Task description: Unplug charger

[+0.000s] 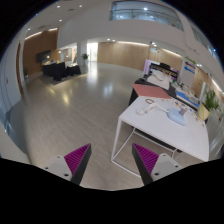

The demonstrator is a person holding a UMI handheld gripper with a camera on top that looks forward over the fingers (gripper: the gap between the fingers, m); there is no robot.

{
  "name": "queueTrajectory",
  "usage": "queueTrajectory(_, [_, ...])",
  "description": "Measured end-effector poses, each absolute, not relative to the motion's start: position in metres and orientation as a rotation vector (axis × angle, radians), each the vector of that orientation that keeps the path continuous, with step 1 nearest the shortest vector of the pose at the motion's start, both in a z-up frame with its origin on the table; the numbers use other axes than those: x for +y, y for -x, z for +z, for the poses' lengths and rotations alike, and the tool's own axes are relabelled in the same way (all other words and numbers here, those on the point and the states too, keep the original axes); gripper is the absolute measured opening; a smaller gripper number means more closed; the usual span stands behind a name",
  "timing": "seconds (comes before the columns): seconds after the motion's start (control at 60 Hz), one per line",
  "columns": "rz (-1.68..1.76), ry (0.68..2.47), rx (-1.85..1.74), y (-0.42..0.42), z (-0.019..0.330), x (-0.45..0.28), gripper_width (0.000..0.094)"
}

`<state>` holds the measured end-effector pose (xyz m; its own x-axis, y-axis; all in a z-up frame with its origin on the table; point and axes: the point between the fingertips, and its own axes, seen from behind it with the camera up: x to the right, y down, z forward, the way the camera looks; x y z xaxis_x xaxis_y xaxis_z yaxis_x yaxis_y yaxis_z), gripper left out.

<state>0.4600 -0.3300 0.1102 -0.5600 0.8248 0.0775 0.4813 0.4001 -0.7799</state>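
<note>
My gripper (113, 160) is open and empty, held high above the floor, its two fingers with magenta pads (77, 156) set wide apart. A white table (150, 128) stands ahead to the right of the fingers, with a few small white items and a cable-like thing (150, 107) on it. I cannot make out a charger or a socket clearly. The table's near corner lies just beyond my right finger.
Bare beige floor (75, 105) stretches ahead and to the left. Dark desks and chairs (58, 69) stand far back. More desks with red and dark items (160, 88) line the right side, with plants (213, 103) further right.
</note>
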Motion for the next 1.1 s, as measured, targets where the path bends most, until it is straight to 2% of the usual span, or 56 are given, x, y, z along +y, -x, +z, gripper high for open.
queueTrajectory(0.133, [0.947, 1.233, -2.090, -0.435, 0.119, -0.291, 0.0856])
queueTrajectory(0.35, [0.847, 1.389, -1.837, -0.348, 0.136, -0.179, 0.0857])
queueTrajectory(0.633, [0.858, 1.438, -1.585, -0.243, 0.146, -0.089, 0.0855])
queueTrajectory(0.883, [0.983, 1.387, -1.432, -0.108, 0.129, -0.068, 0.0855])
queueTrajectory(1.1, [0.997, 1.384, -1.421, 0.009, 0.092, -0.060, 0.0853])
